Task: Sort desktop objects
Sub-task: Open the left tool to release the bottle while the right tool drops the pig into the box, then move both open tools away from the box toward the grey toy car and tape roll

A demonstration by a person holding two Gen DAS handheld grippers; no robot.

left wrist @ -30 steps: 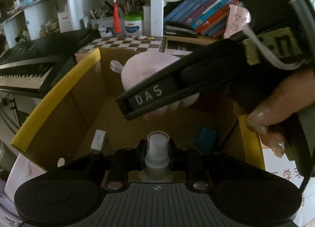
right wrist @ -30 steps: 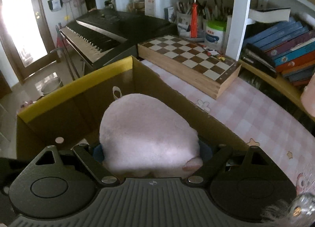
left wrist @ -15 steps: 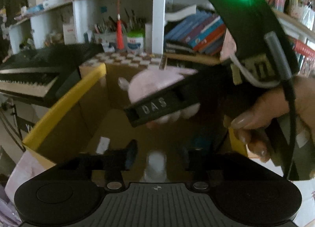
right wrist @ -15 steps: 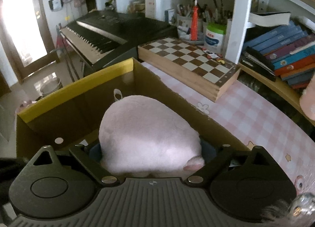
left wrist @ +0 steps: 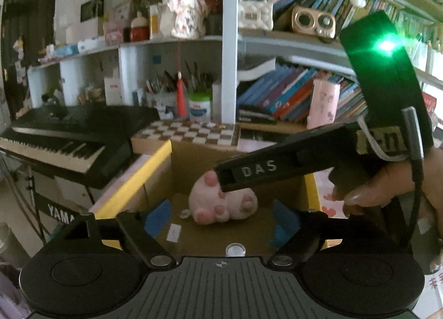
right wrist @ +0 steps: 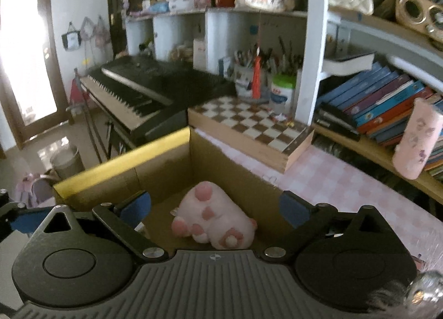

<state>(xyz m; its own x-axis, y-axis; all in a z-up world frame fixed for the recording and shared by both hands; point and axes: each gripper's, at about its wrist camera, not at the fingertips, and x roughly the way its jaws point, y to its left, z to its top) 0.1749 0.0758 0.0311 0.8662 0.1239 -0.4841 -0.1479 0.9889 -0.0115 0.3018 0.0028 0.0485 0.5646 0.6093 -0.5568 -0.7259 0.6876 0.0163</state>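
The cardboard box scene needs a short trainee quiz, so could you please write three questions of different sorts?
1. True or false: the pink plush toy lies inside the cardboard box.
2. What stands behind the box? A) chessboard B) laptop C) fish tank
3. Fill in: the small clear bottle lies on the box ____, below the left tool.

Key: 1 true; 2 A; 3 floor. The right tool grips nothing as its jaws are opening.

Pale pink plush toy (right wrist: 213, 219) with darker pink paw pads, brown cardboard box (right wrist: 166, 172) with yellow top edges, brown-and-white chequered chessboard (right wrist: 249, 125), pink-and-white checked table (right wrist: 332, 180) cloth, black claws with blue pads (right wrist: 137, 205), black-and-white keyboard (right wrist: 144, 89)
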